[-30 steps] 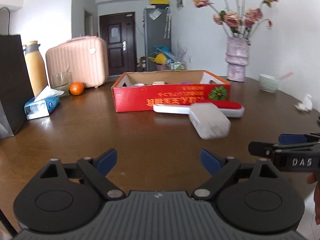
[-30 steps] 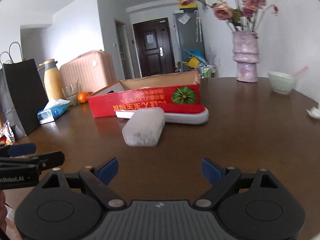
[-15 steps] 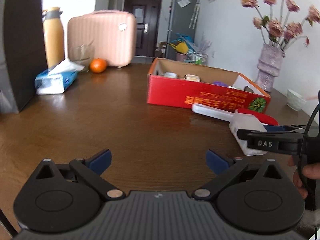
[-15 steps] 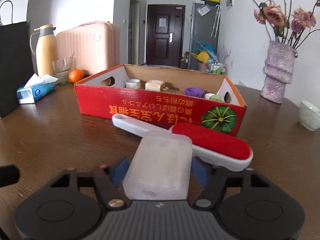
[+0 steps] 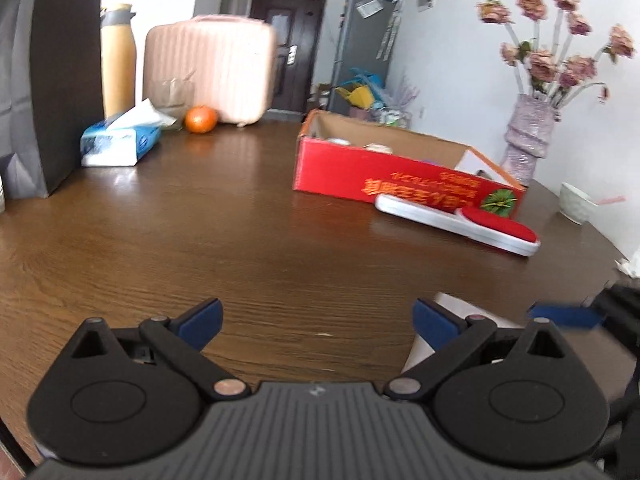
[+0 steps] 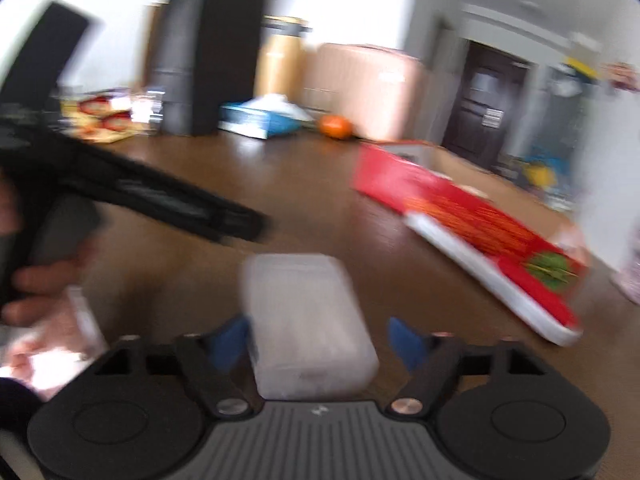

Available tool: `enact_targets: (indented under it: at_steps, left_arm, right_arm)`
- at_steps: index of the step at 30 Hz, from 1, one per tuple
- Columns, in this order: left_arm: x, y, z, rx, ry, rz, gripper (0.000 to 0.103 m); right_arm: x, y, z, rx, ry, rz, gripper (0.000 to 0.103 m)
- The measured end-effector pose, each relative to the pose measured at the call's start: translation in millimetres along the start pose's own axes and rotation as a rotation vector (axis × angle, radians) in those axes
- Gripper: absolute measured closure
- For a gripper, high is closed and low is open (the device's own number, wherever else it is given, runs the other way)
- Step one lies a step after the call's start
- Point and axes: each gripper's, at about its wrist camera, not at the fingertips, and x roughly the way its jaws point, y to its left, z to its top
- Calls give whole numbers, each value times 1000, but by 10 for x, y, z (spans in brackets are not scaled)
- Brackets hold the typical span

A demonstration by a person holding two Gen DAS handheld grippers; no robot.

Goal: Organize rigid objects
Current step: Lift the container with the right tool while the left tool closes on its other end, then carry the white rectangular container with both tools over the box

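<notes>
1. Two hand-held grippers are in play, but only the right hand-held gripper [image 6: 318, 344] has the task's thing: the translucent plastic case [image 6: 308, 320] sits between its fingers, long axis running straight out along them, away from the camera
2. Its jaws are opening; the left blue pad looks against the case, the right one stands clear, though blur makes contact hard to judge
3. The left hand-held gripper [image 5: 316, 318] is spread wide over bare tabletop [image 5: 240, 240], holding nothing
4. The red cardboard box [image 6: 460, 208], with the red lint brush [image 6: 532, 308] along its front, lies ahead and to the right, so the right hand is nearer
</notes>
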Motion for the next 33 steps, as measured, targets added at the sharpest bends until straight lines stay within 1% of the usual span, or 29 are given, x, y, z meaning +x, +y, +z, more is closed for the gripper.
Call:
enact_targets:
  at_steps: [1, 2, 3, 4, 5, 7, 9, 11, 13, 14, 15, 16, 17, 19, 20, 21, 22, 23, 24, 26, 27, 29, 31, 33]
  left_arm:
    - [-22, -29, -12, 11, -4, -4, 0]
    - [-36, -51, -21, 19, -6, -6, 0]
    - [-49, -68, -31, 21, -7, -6, 0]
    - [-57, -81, -36, 17, -5, -11, 0]
    - [-64, -91, -40, 14, -2, -19, 0]
    - [-74, -100, -39, 8, -1, -36, 0]
    - [-67, -98, -25, -12, -4, -68, 1]
    - [-41, -114, -9, -27, -12, -122, 4]
    - [15, -167, 4, -27, -17, -164, 10]
    - [60, -203, 20, -29, 2, -184, 17]
    - [111, -243, 33, -37, 22, -213, 24]
    - [151, -267, 44, -52, 35, -236, 26]
    - [200, -289, 51, -69, 51, -264, 32]
    - [294, -329, 40, -89, 74, -308, 33]
    - [337, -357, 14, -94, 78, -317, 37]
    - [381, -373, -21, -108, 83, -331, 46]
    - [403, -358, -56, -134, 78, -365, 52]
    - [415, -344, -77, -163, 78, -406, 63]
    - [409, -342, -90, -176, 69, -408, 65]
    - [394, -359, -120, -155, 44, -404, 65]
    - [385, -349, -129, -160, 41, -404, 66]
    - [351, -356, -124, -165, 40, -390, 68]
    - [262, -378, -134, -137, 24, -370, 68]
    - [164, -396, -164, -109, 6, -359, 70]
  right_arm:
    - [-26, -66, -26, 36, 8, -68, 19]
    - [-42, -146, -48, 68, 15, -111, 19]
    - [-55, -219, -65, 95, 20, -137, 21]
    - [-71, -291, -87, 131, 23, -167, 27]
    - [-93, -349, -95, 165, 18, -196, 30]
    - [-171, -469, -112, 243, -11, -243, 39]
    - [-262, -566, -120, 308, -52, -255, 45]
    - [-362, -643, -132, 393, -112, -221, 45]
    - [-340, -714, -124, 484, -137, -146, 45]
    - [-313, -733, -123, 507, -137, -105, 45]
    - [-282, -743, -131, 517, -131, -83, 45]
    - [-218, -758, -121, 520, -117, -79, 45]
    - [-156, -782, -114, 527, -102, -81, 45]
    - [-22, -842, -114, 562, -84, -64, 45]
    - [33, -892, -126, 590, -63, -36, 45]
    - [78, -909, -161, 614, -46, 3, 50]
    - [94, -933, -209, 657, -59, 54, 56]
    - [129, -980, -233, 693, -59, 109, 61]
    - [160, -1002, -252, 720, -58, 147, 62]
    - [173, -982, -229, 699, -51, 145, 63]
    - [161, -955, -213, 678, -52, 137, 64]
    - [132, -926, -198, 677, -49, 132, 68]
    - [77, -895, -197, 676, -52, 138, 73]
    - [-3, -828, -185, 641, -58, 140, 74]
